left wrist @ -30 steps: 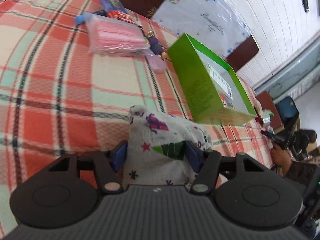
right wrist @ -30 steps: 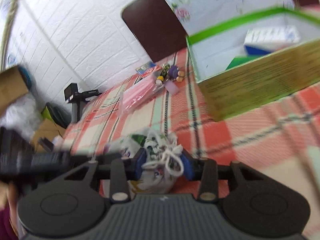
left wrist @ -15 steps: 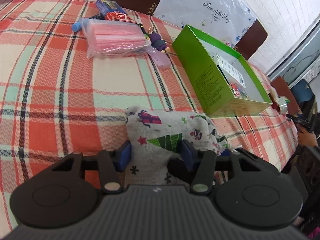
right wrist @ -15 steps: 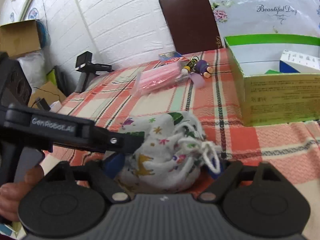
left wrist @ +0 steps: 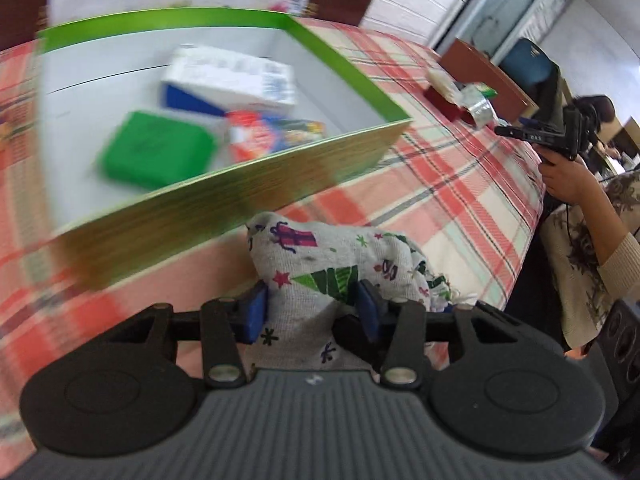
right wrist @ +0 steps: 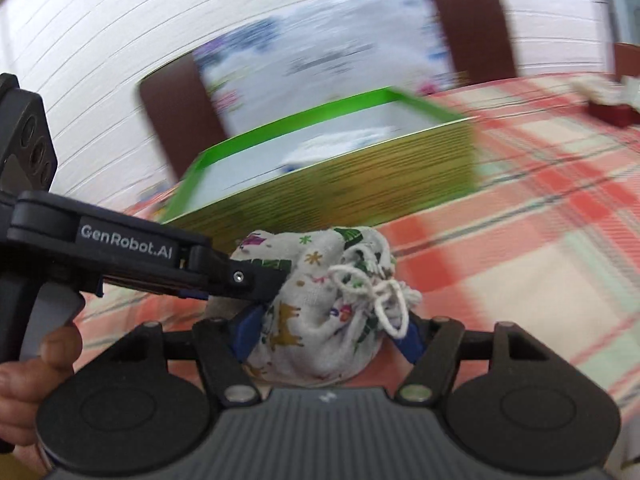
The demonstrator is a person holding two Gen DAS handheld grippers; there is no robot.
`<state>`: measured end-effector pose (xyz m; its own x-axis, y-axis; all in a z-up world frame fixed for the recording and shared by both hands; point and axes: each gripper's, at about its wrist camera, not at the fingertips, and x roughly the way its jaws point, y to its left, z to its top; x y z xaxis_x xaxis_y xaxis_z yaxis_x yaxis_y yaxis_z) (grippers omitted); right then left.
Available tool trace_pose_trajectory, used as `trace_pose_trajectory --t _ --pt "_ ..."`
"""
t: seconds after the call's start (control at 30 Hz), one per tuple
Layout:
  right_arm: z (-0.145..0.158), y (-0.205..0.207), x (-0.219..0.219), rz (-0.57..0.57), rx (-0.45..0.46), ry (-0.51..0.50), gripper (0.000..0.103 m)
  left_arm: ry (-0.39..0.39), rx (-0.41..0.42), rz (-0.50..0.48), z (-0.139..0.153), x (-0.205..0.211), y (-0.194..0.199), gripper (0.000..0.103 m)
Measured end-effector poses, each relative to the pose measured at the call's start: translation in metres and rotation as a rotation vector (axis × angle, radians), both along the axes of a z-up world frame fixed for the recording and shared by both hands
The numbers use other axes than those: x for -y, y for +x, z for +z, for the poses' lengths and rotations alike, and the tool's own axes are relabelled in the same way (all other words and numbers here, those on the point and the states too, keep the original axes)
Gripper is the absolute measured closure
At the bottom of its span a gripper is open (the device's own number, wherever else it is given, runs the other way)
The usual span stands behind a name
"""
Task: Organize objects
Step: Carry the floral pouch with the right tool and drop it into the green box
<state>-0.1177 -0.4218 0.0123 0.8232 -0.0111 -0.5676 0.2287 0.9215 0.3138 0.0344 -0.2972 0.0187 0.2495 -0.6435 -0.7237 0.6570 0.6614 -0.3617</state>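
While both views are streaked with motion blur, the largest thing in them reads clearly: a table under a red, cream and green plaid tablecloth, which fills the lower part of each frame. On it sits a bright green open-topped cardboard box with a white interior, its near wall just beyond the held pouch in both views. Inside the box, seen from the left wrist, lie a white-and-blue carton, a flat green packet and a red-and-white printed packet, all smeared so that no lettering can be read.

At the right edge of the left wrist view a person in a patterned top holds a dark handheld device beside the table.

Nearer the cameras, a white drawstring pouch printed with small Christmas trees, stars and gifts is held in front of the box's near wall, its gathered, cord-tied end turned toward the right gripper; whether it rests on the cloth cannot be told. The left gripper is closed down partway with its blue pads pressed into the pouch's plain end. The right gripper pinches the bunched end likewise, blue pads against the fabric, the white cord knotted and looped between them. In the right wrist view the left gripper's black body, marked GenRobot.AI, reaches in from the left to the same pouch.
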Motion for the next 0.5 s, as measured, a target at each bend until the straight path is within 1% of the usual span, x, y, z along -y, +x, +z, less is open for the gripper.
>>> trace_pose_trajectory --t 0.03,0.07,0.1,0.17,0.2,0.23,0.27,0.3,0.37,0.43,0.5 --pt "-0.002 -0.001 0.009 -0.026 0.003 0.03 0.03 0.004 0.014 0.008 -0.001 0.005 -0.001 0.047" --pt "-0.005 -0.003 0.014 -0.048 0.012 0.065 0.023 0.007 0.023 0.018 -0.003 0.007 -0.001 0.039" --pt "-0.007 -0.007 0.021 -0.05 0.023 0.089 0.017 0.009 0.031 0.029 -0.004 0.009 -0.004 0.035" --pt "-0.013 -0.014 0.022 -0.012 0.043 0.085 0.011 -0.001 0.032 0.035 -0.006 0.004 -0.006 0.034" --pt "-0.016 -0.017 0.019 -0.001 0.053 0.066 0.011 -0.01 0.018 0.033 -0.007 0.002 -0.005 0.036" --pt "-0.017 -0.016 0.011 0.0 0.055 0.041 0.013 -0.024 -0.002 0.031 -0.008 -0.001 -0.004 0.04" --pt "-0.016 -0.016 0.007 0.014 0.06 0.024 0.03 -0.039 -0.023 0.024 -0.008 -0.003 -0.003 0.052" --pt "-0.012 -0.013 0.004 0.005 0.063 0.034 0.036 -0.036 -0.027 0.038 -0.004 -0.003 -0.003 0.058" --pt "0.001 -0.014 -0.001 -0.007 0.098 0.046 0.045 -0.045 -0.032 0.061 0.013 -0.006 -0.005 0.06" --pt "0.023 -0.022 -0.004 -0.003 0.206 0.003 0.046 -0.138 0.001 0.039 0.043 -0.014 -0.006 0.061" --pt "0.047 -0.022 -0.002 0.011 0.309 -0.027 0.046 -0.219 0.082 0.009 0.074 -0.022 -0.004 0.061"
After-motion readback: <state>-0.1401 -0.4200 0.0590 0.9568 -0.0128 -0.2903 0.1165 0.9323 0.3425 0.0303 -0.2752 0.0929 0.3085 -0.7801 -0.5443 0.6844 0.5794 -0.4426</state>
